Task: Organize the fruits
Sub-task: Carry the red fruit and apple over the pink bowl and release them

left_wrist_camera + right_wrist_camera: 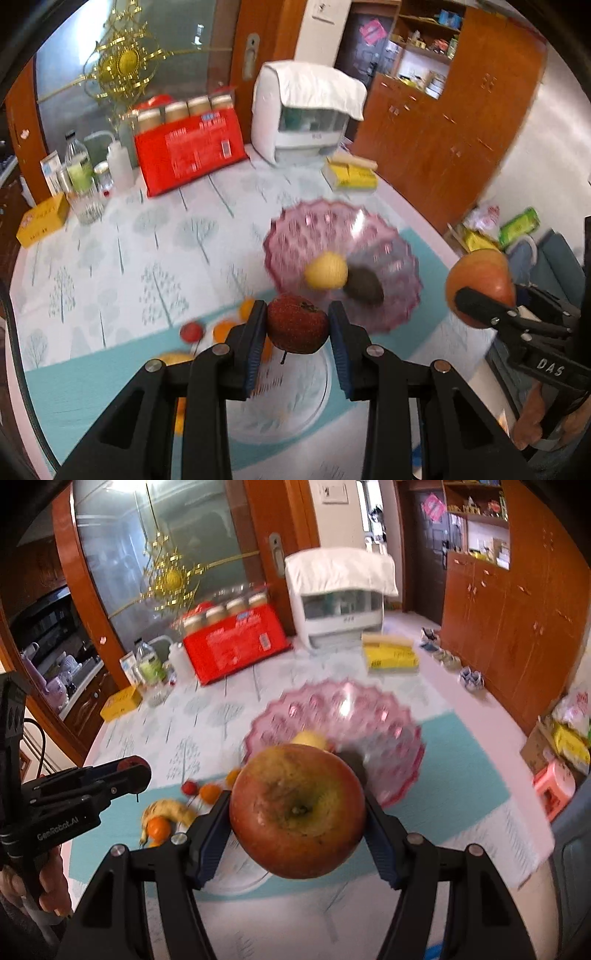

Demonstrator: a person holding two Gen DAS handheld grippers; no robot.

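Tongs (297, 834) clamp big red-green apple (297, 812).

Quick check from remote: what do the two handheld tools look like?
Both are black plastic frames with silver bolts and blue ribbed pads. The left tool reads "GenRobot.AI" on its side; the right tool shows white "DAS" lettering. A black cable loops behind the left one.

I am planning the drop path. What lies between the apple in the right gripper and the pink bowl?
Nothing on the table: in the right wrist view the apple hangs before the pink bowl, overlapping its near rim, no object between.
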